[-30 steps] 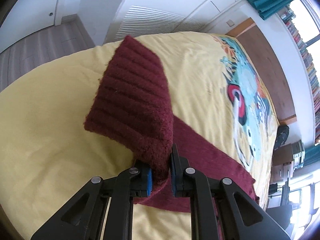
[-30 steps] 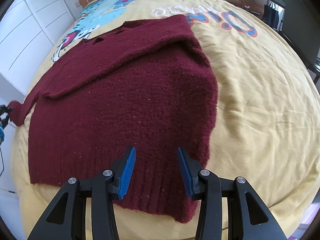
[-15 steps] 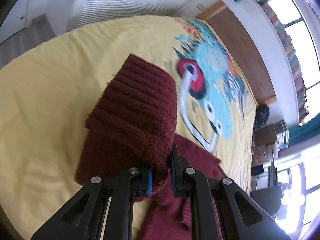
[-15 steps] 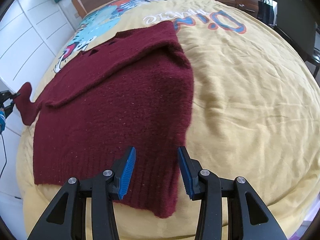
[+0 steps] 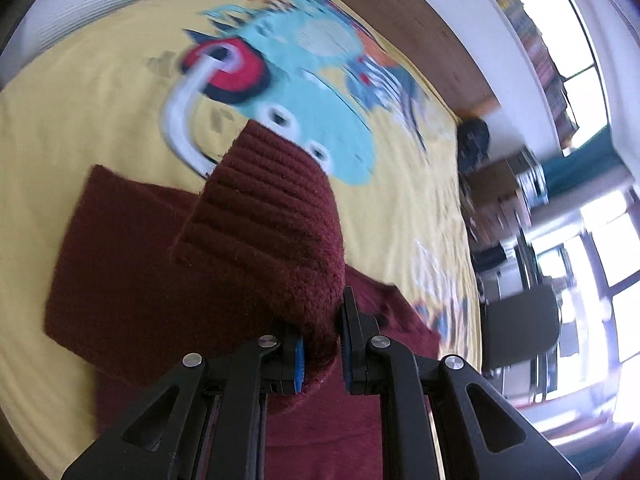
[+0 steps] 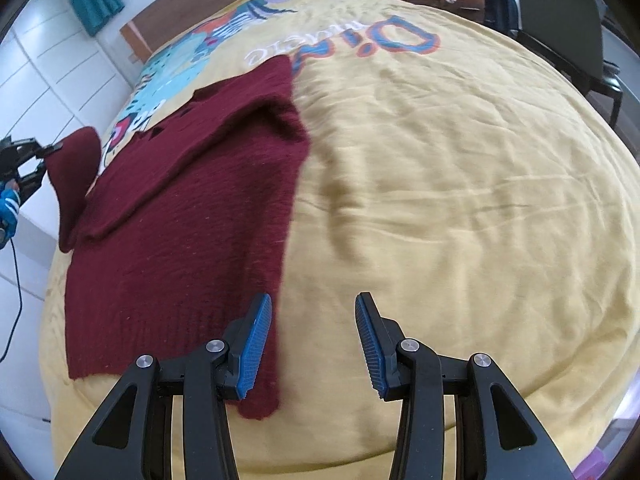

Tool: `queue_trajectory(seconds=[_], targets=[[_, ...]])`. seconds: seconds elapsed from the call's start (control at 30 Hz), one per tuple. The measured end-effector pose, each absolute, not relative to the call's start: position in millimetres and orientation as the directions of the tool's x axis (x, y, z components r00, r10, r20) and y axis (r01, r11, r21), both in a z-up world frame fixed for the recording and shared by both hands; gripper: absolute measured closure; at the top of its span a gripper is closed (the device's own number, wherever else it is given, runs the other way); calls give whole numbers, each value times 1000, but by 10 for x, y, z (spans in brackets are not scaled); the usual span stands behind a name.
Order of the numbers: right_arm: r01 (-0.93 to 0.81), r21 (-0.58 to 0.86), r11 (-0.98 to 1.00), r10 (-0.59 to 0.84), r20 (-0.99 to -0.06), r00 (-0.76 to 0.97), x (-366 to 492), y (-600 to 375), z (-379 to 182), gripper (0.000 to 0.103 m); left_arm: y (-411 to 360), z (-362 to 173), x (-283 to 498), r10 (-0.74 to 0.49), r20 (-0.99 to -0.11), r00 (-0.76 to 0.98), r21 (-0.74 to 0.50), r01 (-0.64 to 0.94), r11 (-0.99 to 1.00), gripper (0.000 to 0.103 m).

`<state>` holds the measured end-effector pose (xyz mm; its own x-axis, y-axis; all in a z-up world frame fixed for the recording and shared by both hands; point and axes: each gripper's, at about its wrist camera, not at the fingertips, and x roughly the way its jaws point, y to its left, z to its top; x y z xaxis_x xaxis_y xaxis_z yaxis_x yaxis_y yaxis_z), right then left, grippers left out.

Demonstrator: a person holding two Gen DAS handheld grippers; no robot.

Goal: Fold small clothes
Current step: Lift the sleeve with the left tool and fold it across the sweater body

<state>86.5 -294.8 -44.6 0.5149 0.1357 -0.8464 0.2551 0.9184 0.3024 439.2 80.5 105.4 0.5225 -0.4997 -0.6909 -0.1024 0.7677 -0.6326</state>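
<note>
The bed [image 6: 460, 184], covered by a yellow spread with a cartoon print, carries the whole work and fills both views. On its near-left part lies the dark red knitted sweater [image 6: 192, 224], body flat, hem toward the viewer, one sleeve already folded across the chest in the right wrist view. The other sleeve [image 5: 264, 236] is raised off the bed, its ribbed cuff standing up in front of the left wrist camera with the sweater body directly beneath. The left gripper [image 5: 322, 344] is clamped on this sleeve, the knit bunched between its blue pads. The right gripper [image 6: 314, 344] hangs with jaws parted and nothing between them, over the sweater's right hem corner and the bare spread beside it. The step in hand appears to be laying the lifted sleeve across the body. To do it well, the sleeve should probably be carried far enough inward that its fold line follows the sweater's side edge, then lowered flat before release, so the thick knit does not roll or spring back. The free gripper could likely steady the hem if the body begins to drag. The left wrist view is motion-blurred, so fine creases cannot be judged.
</note>
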Motion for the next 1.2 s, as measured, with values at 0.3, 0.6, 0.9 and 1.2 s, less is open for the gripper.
queue_trajectory(seconds=[0.3, 0.6, 0.9, 1.2], targets=[[299, 320, 899, 129, -846, 517, 724, -3212, -525, 58, -292, 836, 4361, -532, -742, 408, -569, 36, 821, 92], [297, 328, 897, 139, -846, 514, 735, -3211, -572, 58, -877, 381, 4072, -475, -824, 310, -470, 95, 878, 92], [300, 328, 896, 142, -851, 505, 745, -3214, -630, 58, -1177, 243, 3942, -439, -853, 283, -410, 158, 898, 92], [304, 331, 893, 147, -854, 499, 759, -3220, -666, 58, -1399, 35, 3768, -390, -888, 242, -332, 248, 910, 89]])
